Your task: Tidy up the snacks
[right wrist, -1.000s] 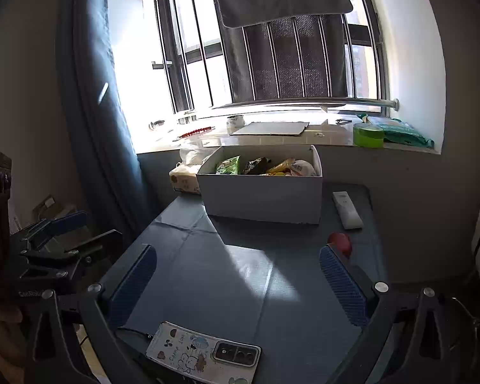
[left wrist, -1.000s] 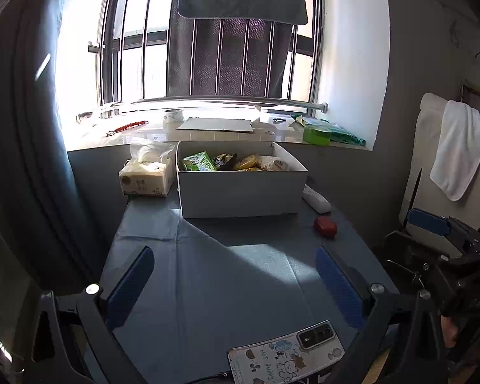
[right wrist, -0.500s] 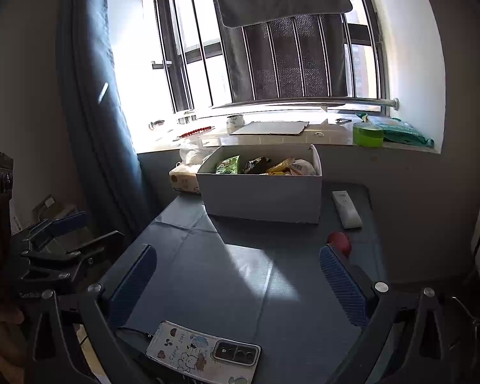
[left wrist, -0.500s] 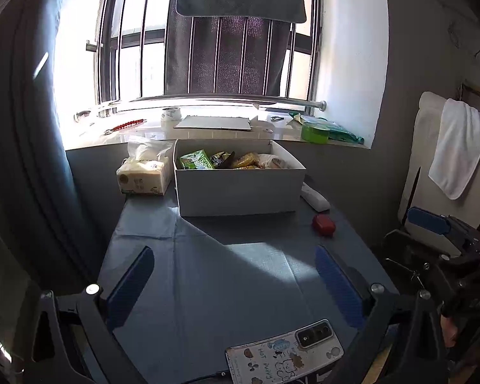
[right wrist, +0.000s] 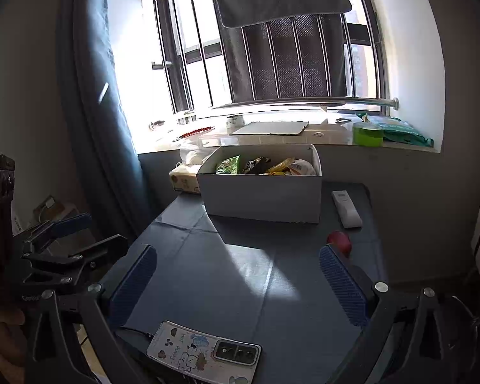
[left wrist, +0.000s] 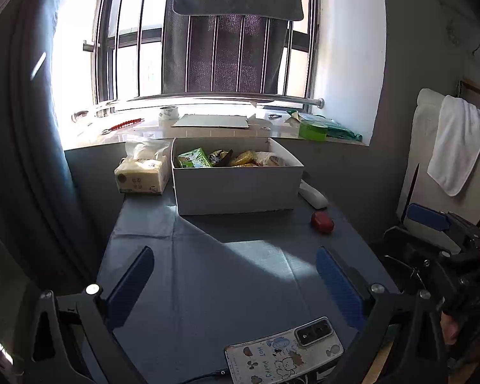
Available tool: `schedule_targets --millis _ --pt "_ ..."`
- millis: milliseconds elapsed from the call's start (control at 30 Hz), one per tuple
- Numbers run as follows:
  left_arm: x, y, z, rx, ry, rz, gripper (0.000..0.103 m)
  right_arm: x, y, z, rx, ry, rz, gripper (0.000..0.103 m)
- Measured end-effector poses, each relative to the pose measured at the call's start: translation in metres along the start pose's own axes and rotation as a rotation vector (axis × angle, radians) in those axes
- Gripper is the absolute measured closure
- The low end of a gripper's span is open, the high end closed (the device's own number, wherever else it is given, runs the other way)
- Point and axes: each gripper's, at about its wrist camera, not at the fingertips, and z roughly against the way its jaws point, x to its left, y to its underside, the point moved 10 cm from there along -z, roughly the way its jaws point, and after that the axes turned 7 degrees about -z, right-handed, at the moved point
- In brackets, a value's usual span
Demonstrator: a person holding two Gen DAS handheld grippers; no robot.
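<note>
- The left gripper (left wrist: 235,283) was held wide open — nothing gripped.
- The right gripper (right wrist: 238,280) was likewise spread, empty.
- Snack packets (left wrist: 227,158) were seen inside the white cardboard box (left wrist: 236,188).

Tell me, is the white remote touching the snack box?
Apart. In the right wrist view a strip of bare table shows between the white remote and the snack box.
</note>
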Motion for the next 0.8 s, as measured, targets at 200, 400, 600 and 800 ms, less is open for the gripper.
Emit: schedule_targets --millis 200,400,600,800 --pt "-0.0004 0.0001 -0.0003 -0.001 -0.003 -0.001 0.0 0.0007 0.0 0.0 -0.001 0.003 -0.002 0.0" --pt "-0.0009 0.001 -0.0006 0.001 -0.002 -0.004 0.0 0.0013 0.0005 0.0007 -0.001 0.003 -0.001 0.0" --pt "0.0 0.0006 -0.0002 0.001 -0.002 -0.007 0.0 0.0019 0.0003 0.0005 0.0 0.003 0.001 0.0" --pt "-0.0008 0.0013 -0.0004 0.003 -0.004 -0.01 0.0 0.0019 0.001 0.0003 0.001 0.002 0.004 0.0"
